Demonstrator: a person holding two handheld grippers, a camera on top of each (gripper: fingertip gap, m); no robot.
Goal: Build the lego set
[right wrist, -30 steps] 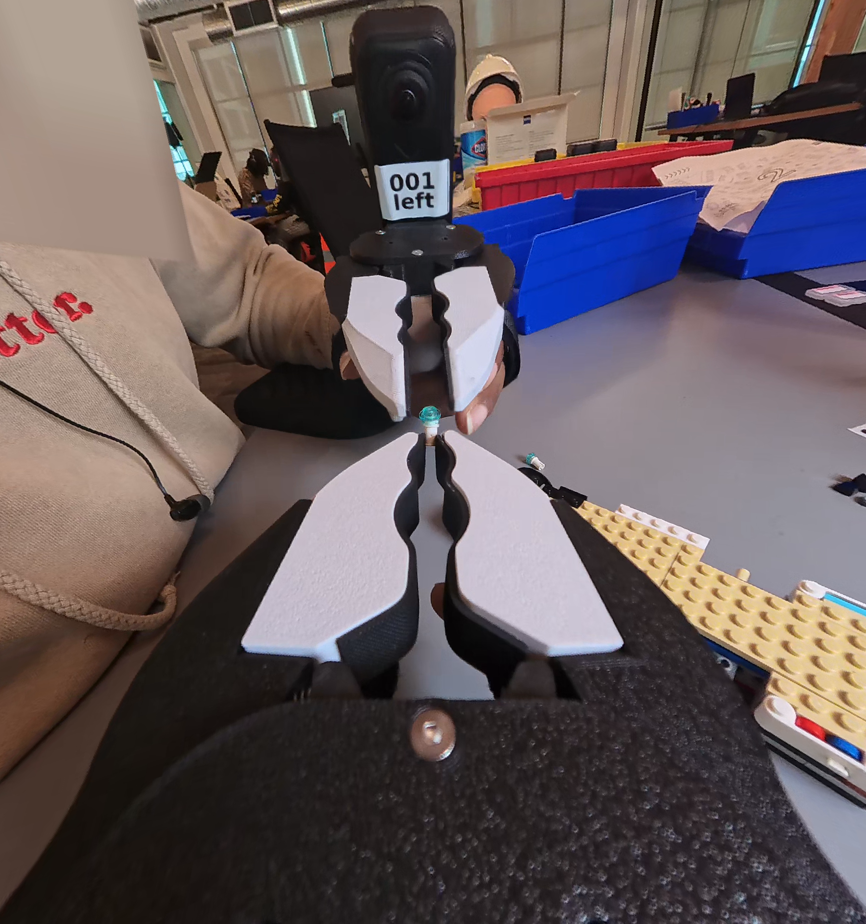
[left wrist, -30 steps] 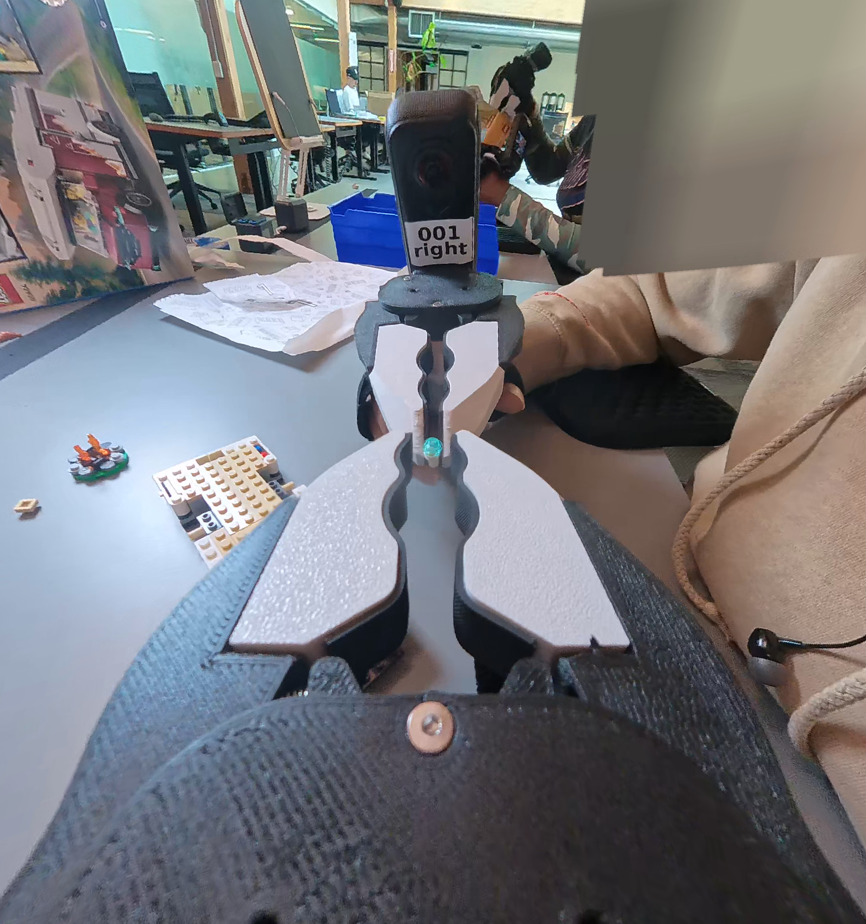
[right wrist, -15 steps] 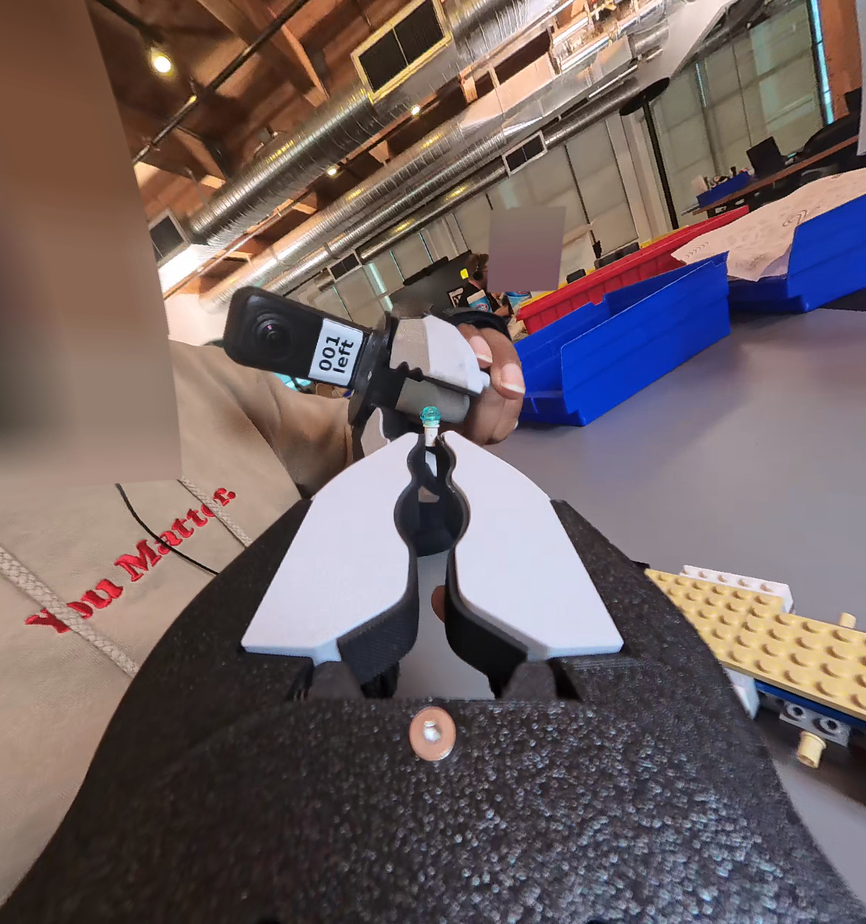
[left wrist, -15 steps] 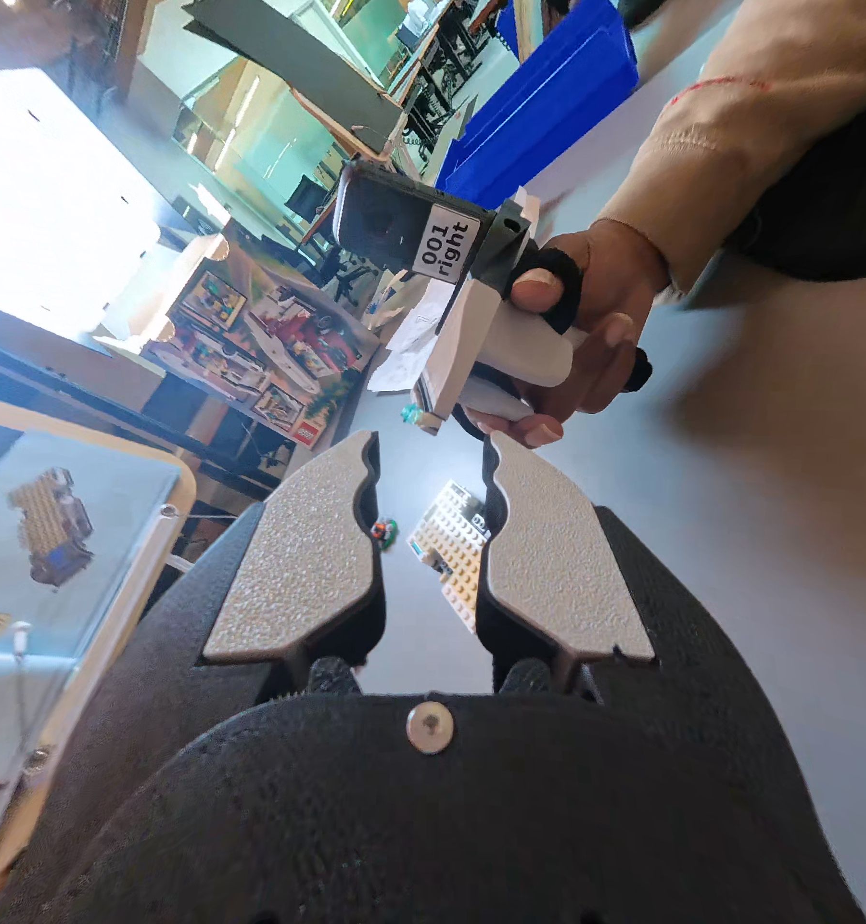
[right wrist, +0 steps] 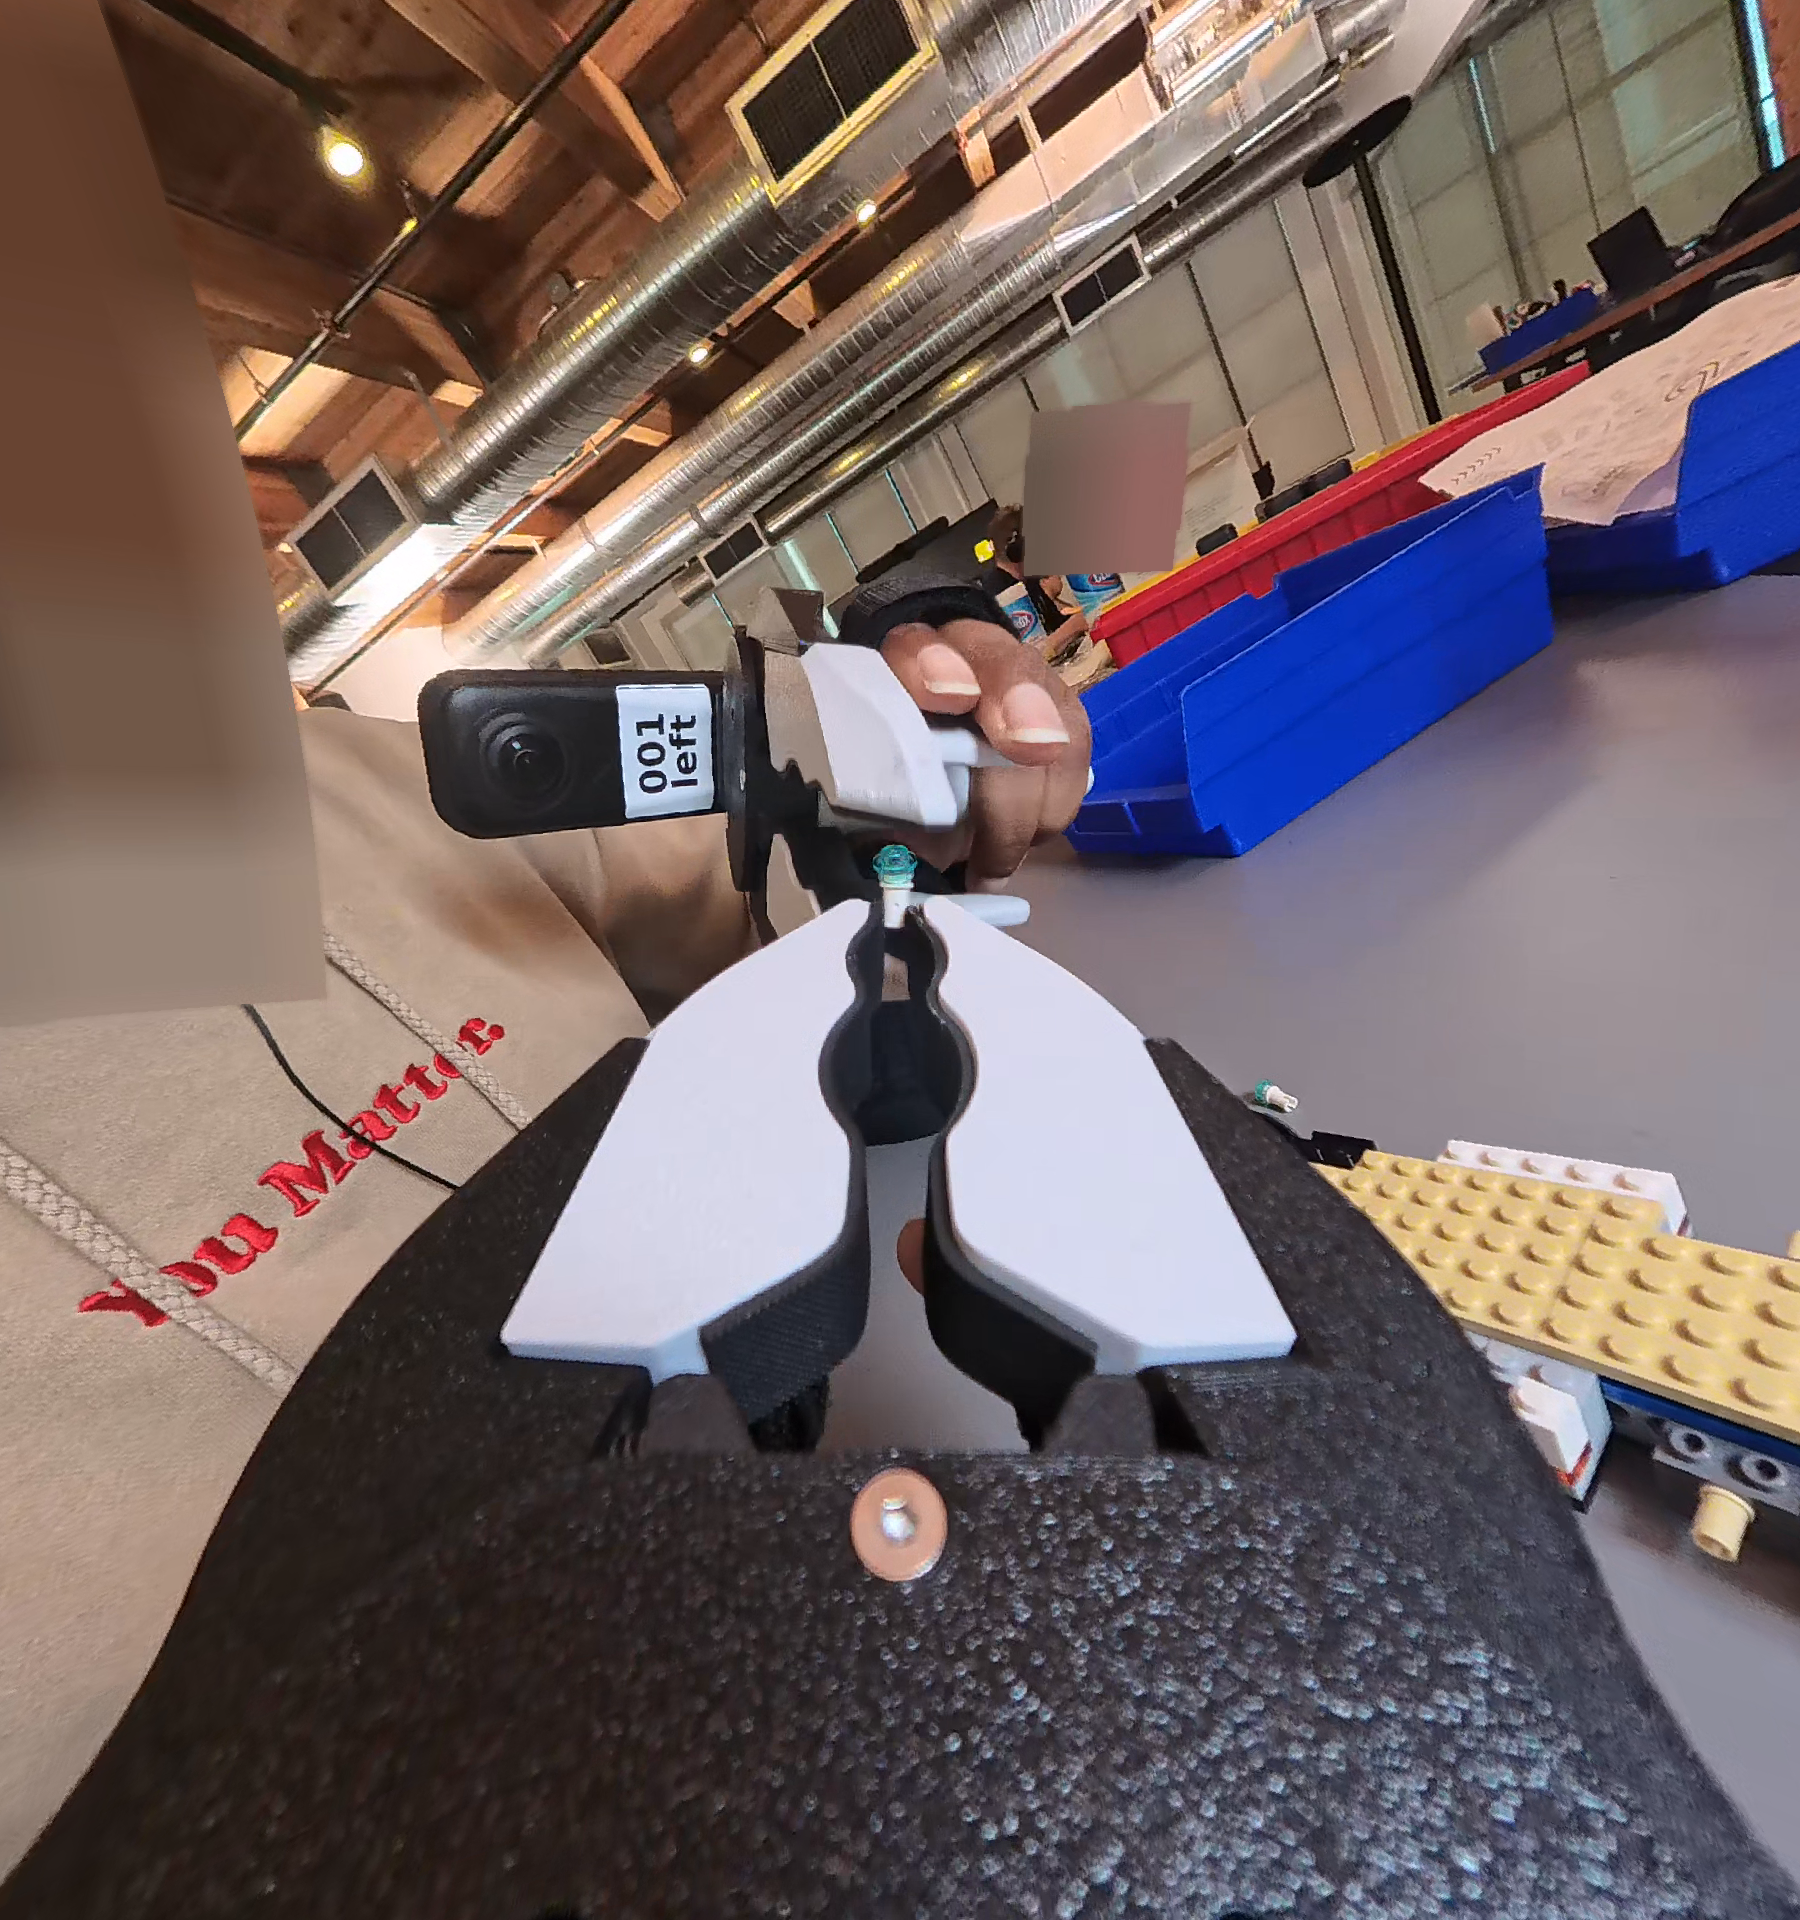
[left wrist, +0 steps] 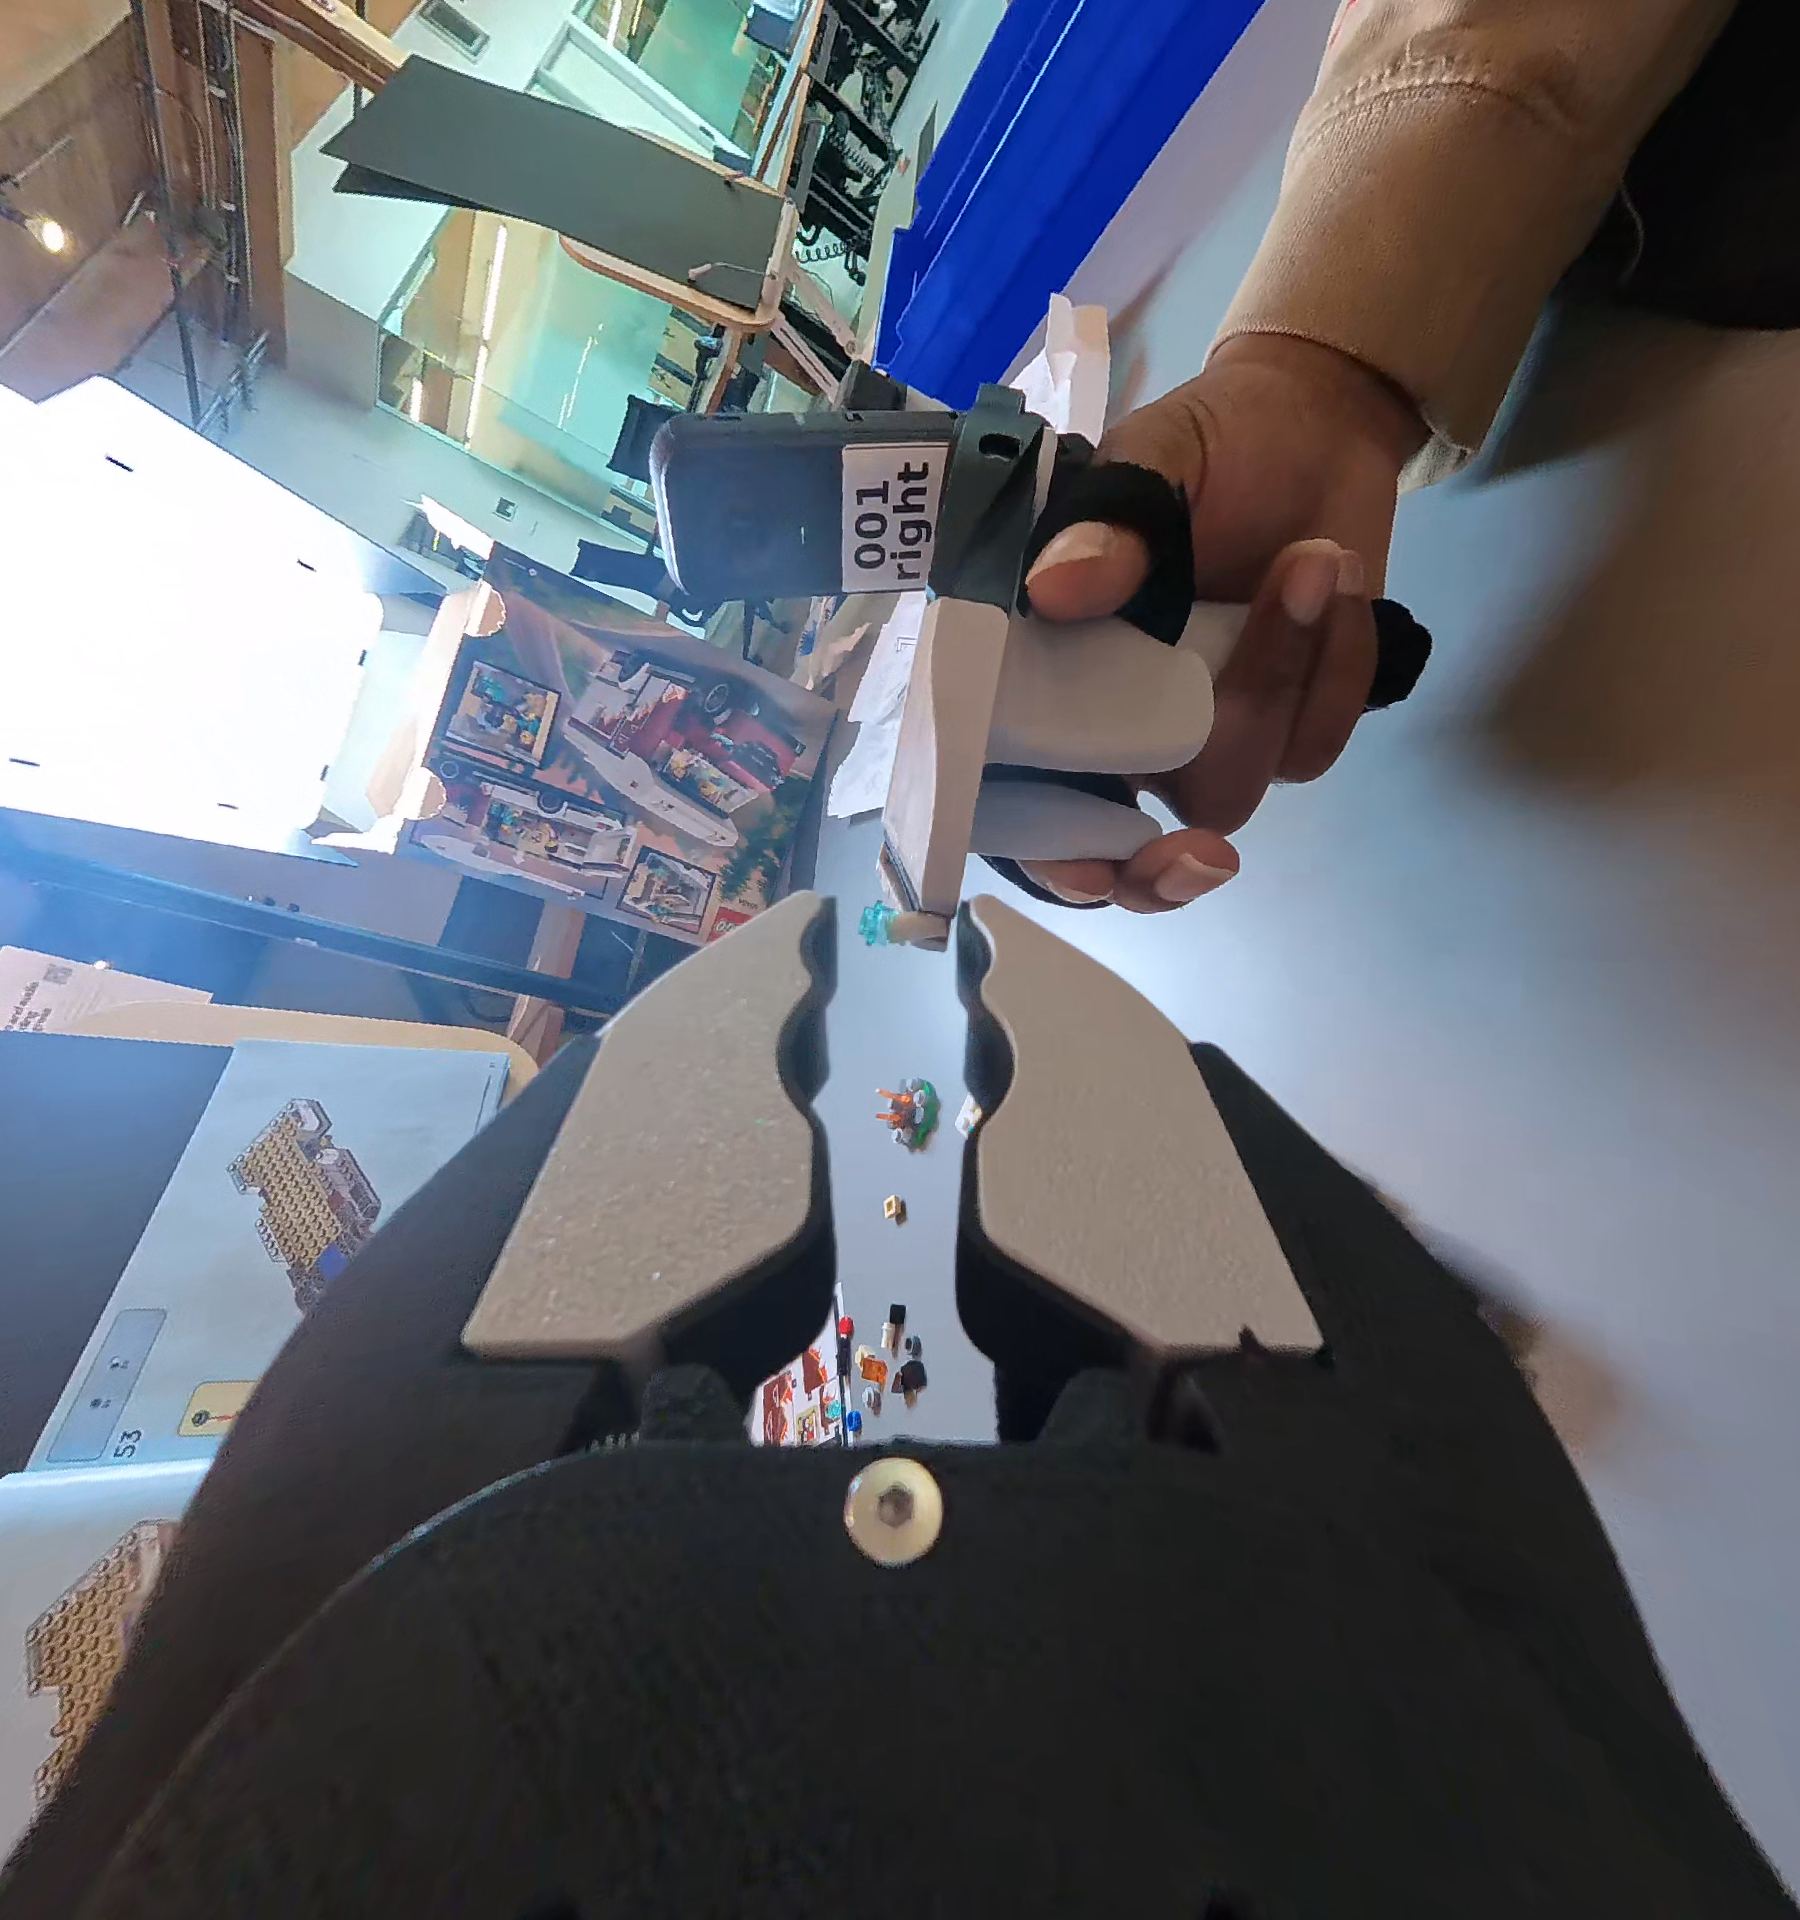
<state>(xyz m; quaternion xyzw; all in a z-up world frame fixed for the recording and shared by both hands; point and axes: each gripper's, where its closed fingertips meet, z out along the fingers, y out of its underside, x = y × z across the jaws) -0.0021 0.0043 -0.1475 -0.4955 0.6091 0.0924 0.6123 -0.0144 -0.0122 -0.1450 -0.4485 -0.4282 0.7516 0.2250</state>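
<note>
Right gripper (right wrist: 901,914), jaws drawn nearly together: the tips pinch the white stem of a tiny peg (right wrist: 894,878) with a translucent teal round stud on top. The stem sits between the pads, pressed on both sides; the teal cap stands clear beyond the tips. The left wrist view confirms it, with the peg (left wrist: 891,925) sticking sideways out of the right tips.

Left gripper (left wrist: 896,925), jaws narrowly parted, nothing held. The peg lies level with its tips, in the gap between them; the teal cap points at one fingertip (left wrist: 792,935) but does not touch it, and the right gripper's tip sits just beside the other. A hand (left wrist: 1239,644) grips the right tool.

Handling, by judgement: the peg is hard plastic, nearly weightless, smooth and small, so it could twist or pop out of a pinch. The cap is the only free part to take; the stem is already occupied.

Around: grey worktop (right wrist: 1498,883) beyond the jaws. Off the right jaws' outer side, a tan studded plate assembly (right wrist: 1602,1278) and a second teal-capped peg (right wrist: 1270,1093) lying loose. Farther out, blue bins (right wrist: 1343,665). Seen through the left jaws' gap, a small green-and-orange piece (left wrist: 908,1112) and scattered bits; an open instruction booklet (left wrist: 283,1195) lies beside them.
</note>
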